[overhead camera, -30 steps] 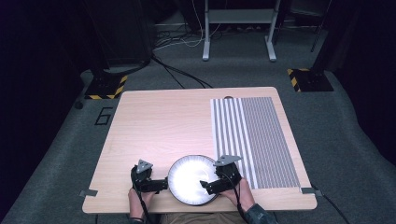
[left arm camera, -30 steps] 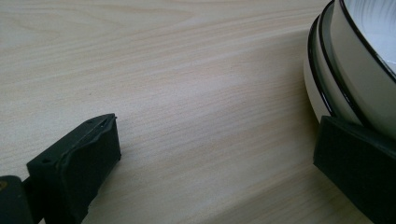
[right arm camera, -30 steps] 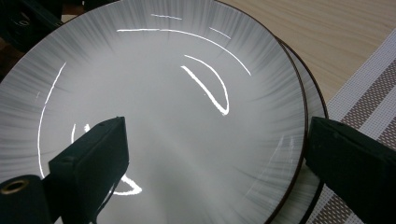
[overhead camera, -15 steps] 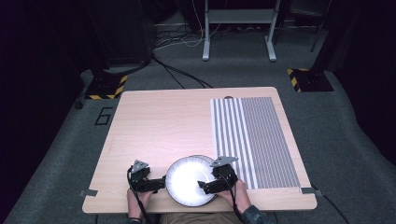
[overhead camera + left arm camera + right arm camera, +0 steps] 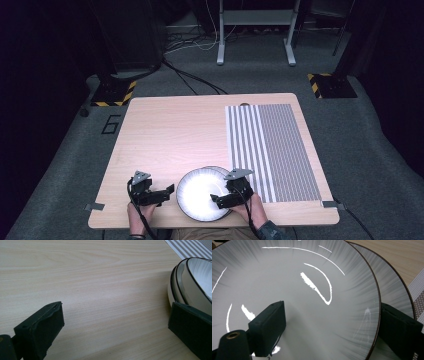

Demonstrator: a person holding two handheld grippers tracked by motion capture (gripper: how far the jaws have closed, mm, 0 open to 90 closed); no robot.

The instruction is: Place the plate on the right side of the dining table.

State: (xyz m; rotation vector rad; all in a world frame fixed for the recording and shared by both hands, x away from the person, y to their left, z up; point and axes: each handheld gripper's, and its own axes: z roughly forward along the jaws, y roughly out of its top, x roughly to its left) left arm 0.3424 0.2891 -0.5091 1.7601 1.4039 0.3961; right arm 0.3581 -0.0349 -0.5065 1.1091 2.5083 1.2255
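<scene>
Straddling the top plate's (image 5: 312, 290) rim, the right gripper (image 5: 226, 196) has one jaw inside and one outside, just narrowed, grip uncertain. Left gripper (image 5: 159, 193) gapes empty beside the stacked plates (image 5: 180, 287), at the table's (image 5: 175, 130) near edge, left of a striped mat (image 5: 270, 145).

A dim lab or recording studio set up around one test table.

We see a pale wooden table (image 5: 170, 135) on grey carpet (image 5: 365, 150), black drapes (image 5: 45, 45) behind, hazard-taped stand bases (image 5: 114, 92), loose cables (image 5: 187, 45), a metal frame (image 5: 255, 20) and a floor marker "6" (image 5: 111, 124).
</scene>
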